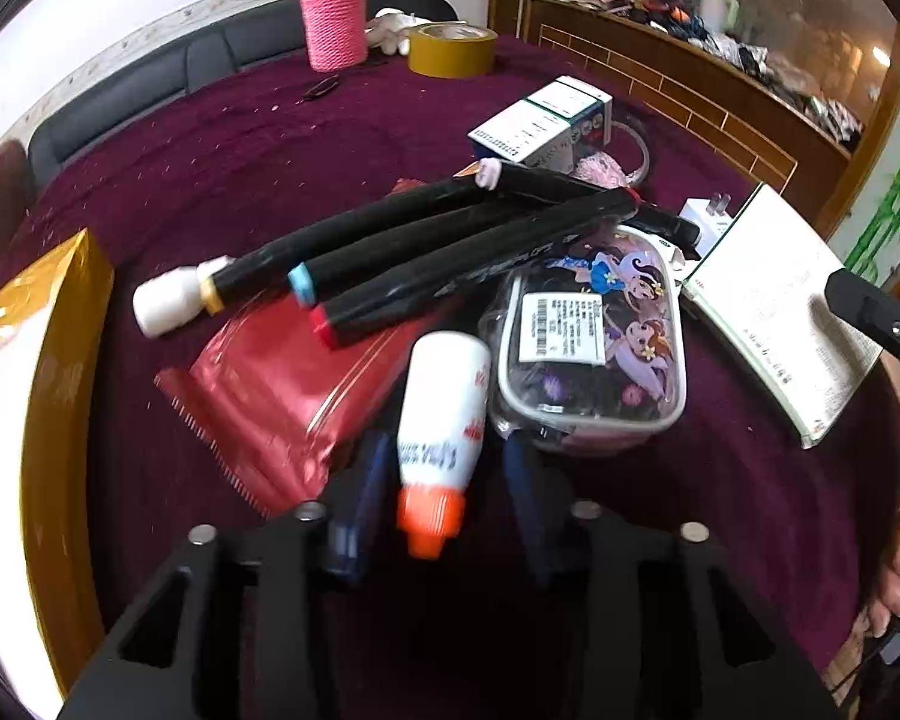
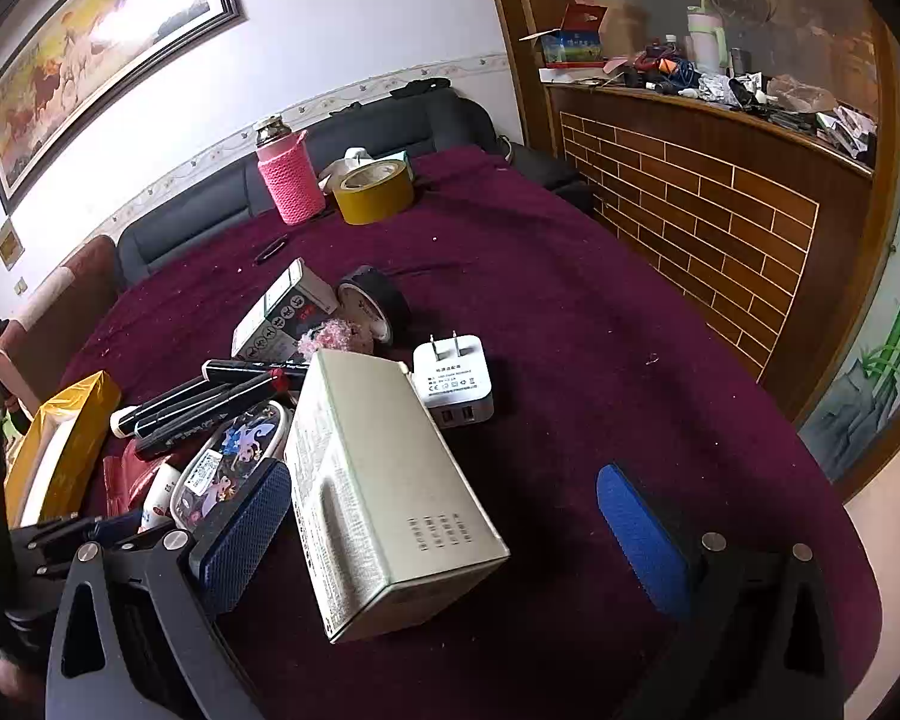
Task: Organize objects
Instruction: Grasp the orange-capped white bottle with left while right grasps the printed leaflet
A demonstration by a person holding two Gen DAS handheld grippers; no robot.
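Left gripper squeezing a white bottle with an orange cap, blue pads tight on both sides. Bottle tilting, cap end near the camera, over a red bag and beside a clear case with cartoon girls on it.

Right gripper standing wide open, pads holding nothing. Grey box lying between those pads on the purple cloth, touching neither as far as can be told.

Only showing in the left view: three black markers lying across the red bag, with yellow, blue and red rings, and a barcode sticker on the case. Letters on the bottle too blurry to read.

Only showing in the right view: a white plug just behind the grey box, a black tape roll, a horse painting on the wall. Small print on the plug and box too tiny to read.

Showing in both: pink flask, yellow tape, yellow box at the left.
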